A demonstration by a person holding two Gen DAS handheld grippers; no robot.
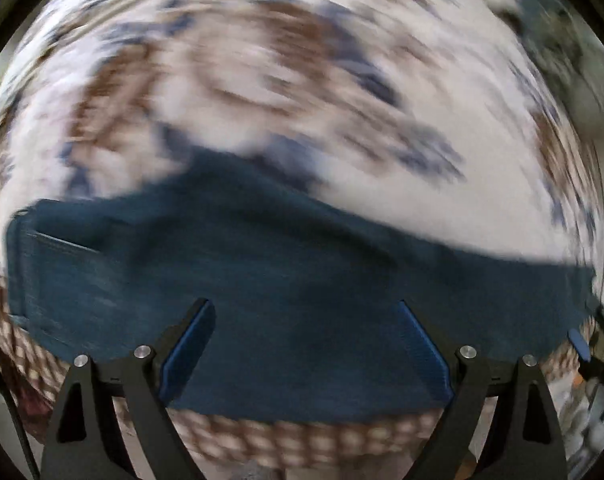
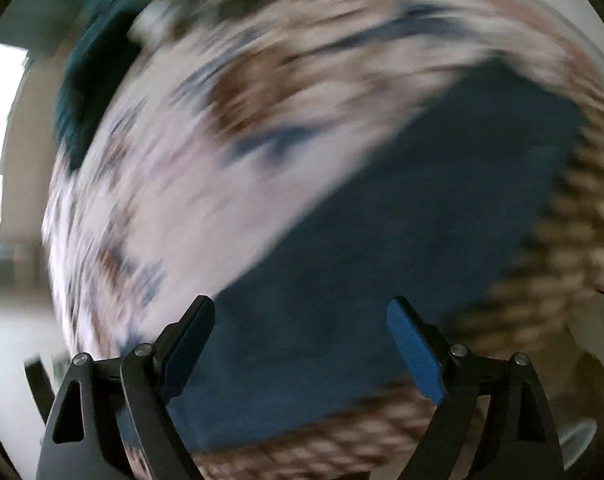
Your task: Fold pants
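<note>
Dark blue pants (image 1: pixel 286 280) lie flat on a patterned white, brown and blue cloth (image 1: pixel 262 80), near its front edge. My left gripper (image 1: pixel 303 308) is open and empty just above the pants, its blue pads wide apart. In the right wrist view the pants (image 2: pixel 401 220) stretch away to the upper right. My right gripper (image 2: pixel 302 312) is open and empty above their near end. Both views are blurred by motion. The other gripper's blue pad shows at the far right of the left wrist view (image 1: pixel 579 346).
The patterned cloth (image 2: pixel 222 120) covers a bed or table whose checked border (image 1: pixel 302 440) runs along the front edge. A dark teal object (image 2: pixel 86 92) lies at the far left end. A bright window (image 2: pixel 2 140) is at left.
</note>
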